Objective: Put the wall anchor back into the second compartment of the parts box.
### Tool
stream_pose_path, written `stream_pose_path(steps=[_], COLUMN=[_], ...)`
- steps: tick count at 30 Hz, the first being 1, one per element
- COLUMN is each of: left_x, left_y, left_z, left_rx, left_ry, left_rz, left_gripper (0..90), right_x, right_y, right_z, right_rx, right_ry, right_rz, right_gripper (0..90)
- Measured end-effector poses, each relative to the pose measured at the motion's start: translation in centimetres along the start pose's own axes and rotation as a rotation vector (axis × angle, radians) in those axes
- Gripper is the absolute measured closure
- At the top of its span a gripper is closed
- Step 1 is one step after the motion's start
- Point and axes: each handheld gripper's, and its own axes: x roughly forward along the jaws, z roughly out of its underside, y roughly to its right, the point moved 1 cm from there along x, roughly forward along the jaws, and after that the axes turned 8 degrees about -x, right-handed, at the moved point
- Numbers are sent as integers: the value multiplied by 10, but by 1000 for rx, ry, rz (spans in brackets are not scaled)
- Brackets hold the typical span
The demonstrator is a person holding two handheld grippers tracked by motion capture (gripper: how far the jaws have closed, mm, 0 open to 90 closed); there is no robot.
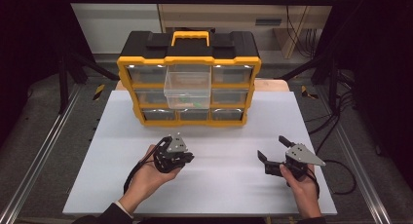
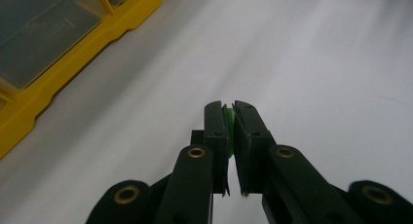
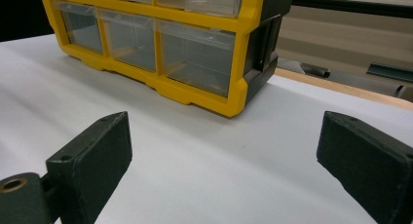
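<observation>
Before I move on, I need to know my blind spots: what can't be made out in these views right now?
- Green piece in the left tongs, left gripper view: the jaws cover all but a sliver, so its shape is unclear.
- Pulled-out clear drawer of the yellow organizer, high view: contents too small to identify.
- Lower drawers, right gripper view: contents blurred behind cloudy fronts.

No legible writing

Neither the yellow-and-black drawer organizer [image 1: 189, 87] nor the white table [image 1: 224, 180] it stands on bears a readable label, brand, number or sign.
</observation>
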Motion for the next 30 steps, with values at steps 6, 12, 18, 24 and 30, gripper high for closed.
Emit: stream_pose_path(steps=[6,12,18,24,30], left_x=[-8,-13,-16,-21,-30], left_y=[1,1,1,2,0], left_z=[-3,-6,-10,-14,-17], left_rx=[12,8,7,9,13], left_ry=[18,32,42,55,72], left_rz=[-9,-11,-19,-18,-26], left_gripper=[844,844,844,844,844], right_x=[2,2,1,2,4], right_y=[0,-1,-1,-2,-2], right_z=[0,1,1,1,2], right_rx=[-1,-1,1,4,-2], right_ry=[-4,-3,-3,-12,-11], right_rz=[2,-2,0,-6,-7], right_gripper=[61,61,61,61,61])
